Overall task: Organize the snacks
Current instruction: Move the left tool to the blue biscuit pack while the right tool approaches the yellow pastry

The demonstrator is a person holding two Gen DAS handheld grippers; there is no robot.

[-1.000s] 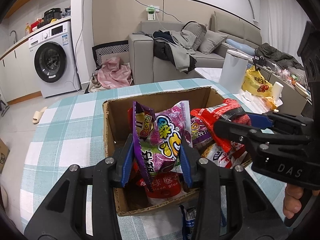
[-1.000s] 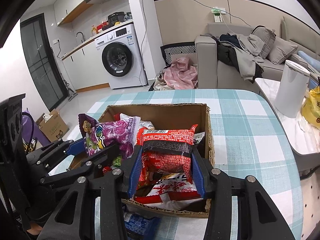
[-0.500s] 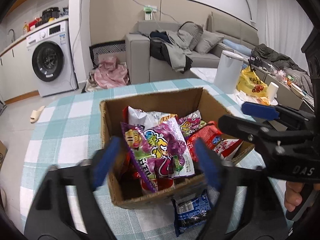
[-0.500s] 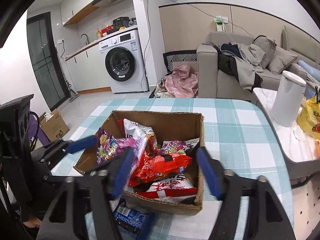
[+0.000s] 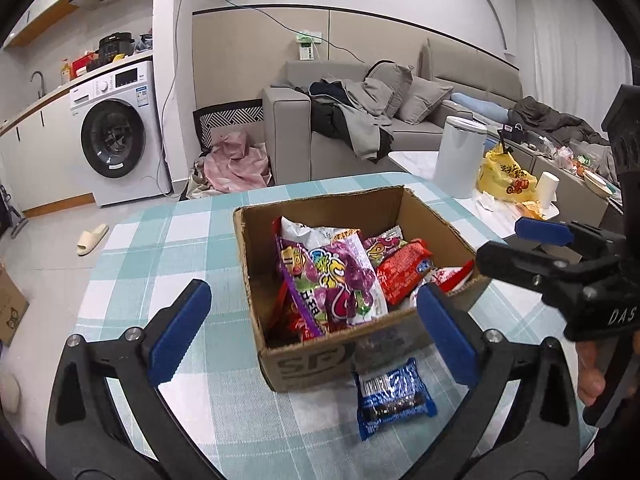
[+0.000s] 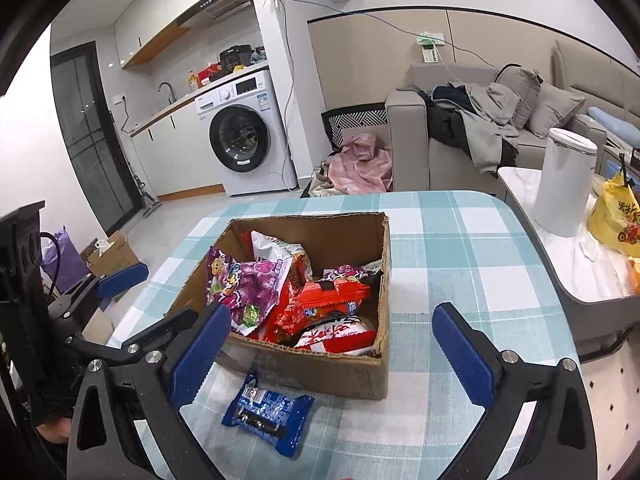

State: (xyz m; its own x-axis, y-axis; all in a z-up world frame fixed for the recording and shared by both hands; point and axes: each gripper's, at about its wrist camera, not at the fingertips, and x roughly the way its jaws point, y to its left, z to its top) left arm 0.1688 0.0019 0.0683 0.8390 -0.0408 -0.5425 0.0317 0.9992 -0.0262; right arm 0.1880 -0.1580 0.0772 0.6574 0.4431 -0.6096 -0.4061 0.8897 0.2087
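1. Here the left gripper point(image 5: 312, 328) hangs above the near side of the table point(image 5: 192, 240) with its blue pads wide apart, holding nothing.
2. The right gripper point(image 6: 332, 344) is likewise spread wide and empty, its fingers on either side of the box's near wall in its own view.
3. The box point(image 5: 308, 360), open-topped cardboard, stands near the middle of the checked table.
4. A purple bag point(image 5: 336, 280) leans inside along the box's left wall, with a red bag point(image 5: 404, 268) beside it and a white bag point(image 5: 308, 236) behind.
5. A blue packet point(image 5: 394, 396) lies flat on the table just outside the box's near wall, close to the near edge.
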